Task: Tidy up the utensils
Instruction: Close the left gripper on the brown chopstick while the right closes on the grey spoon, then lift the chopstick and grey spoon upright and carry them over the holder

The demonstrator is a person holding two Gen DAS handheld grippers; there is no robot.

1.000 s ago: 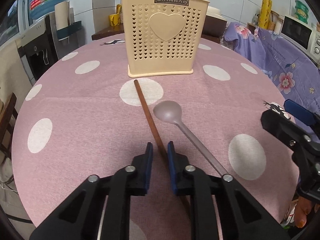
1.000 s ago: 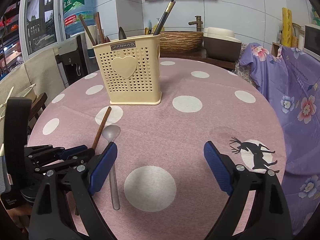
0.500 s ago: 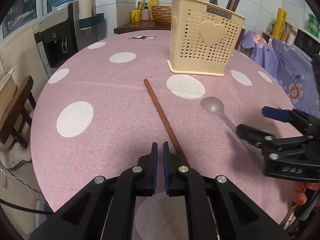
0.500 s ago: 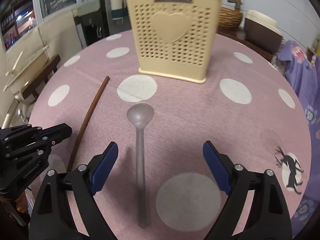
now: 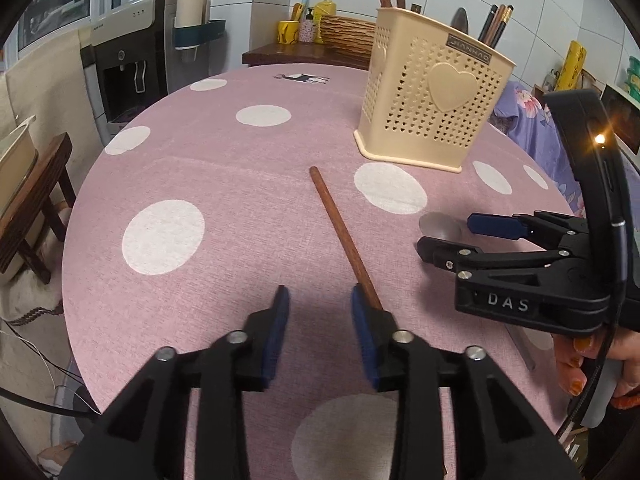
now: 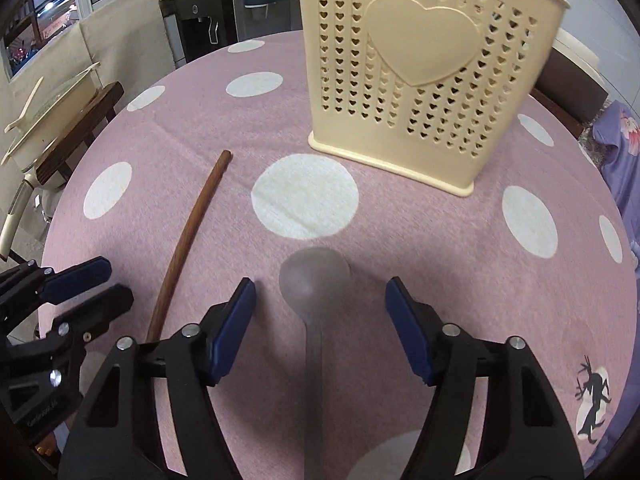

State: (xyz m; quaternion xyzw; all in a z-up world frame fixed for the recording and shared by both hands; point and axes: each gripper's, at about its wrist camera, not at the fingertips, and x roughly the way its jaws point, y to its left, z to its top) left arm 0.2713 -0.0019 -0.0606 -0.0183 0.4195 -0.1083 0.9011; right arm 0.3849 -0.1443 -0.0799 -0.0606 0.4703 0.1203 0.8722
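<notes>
A brown wooden chopstick [image 5: 340, 232] lies on the pink dotted tablecloth [image 5: 224, 168]; it also shows in the right wrist view [image 6: 188, 236]. My left gripper [image 5: 318, 312] is open and empty; the chopstick's near end passes under its right finger. A grey spoon [image 6: 314, 280] lies between the open fingers of my right gripper [image 6: 320, 300], bowl pointing at the cream perforated utensil holder [image 6: 424, 72]. The holder [image 5: 428, 96] stands upright with several utensils in it. My right gripper [image 5: 444, 236] shows at the right of the left wrist view, over the spoon bowl [image 5: 438, 224].
A water dispenser [image 5: 124, 60] and a wooden stool [image 5: 28, 208] stand left of the round table. A purple floral cloth [image 6: 620, 148] lies at the right. A counter with bottles and a basket [image 5: 344, 32] is behind the table.
My left gripper let go of the chopstick, drew left and opened. My right gripper came down and forward so its open fingers straddle the spoon.
</notes>
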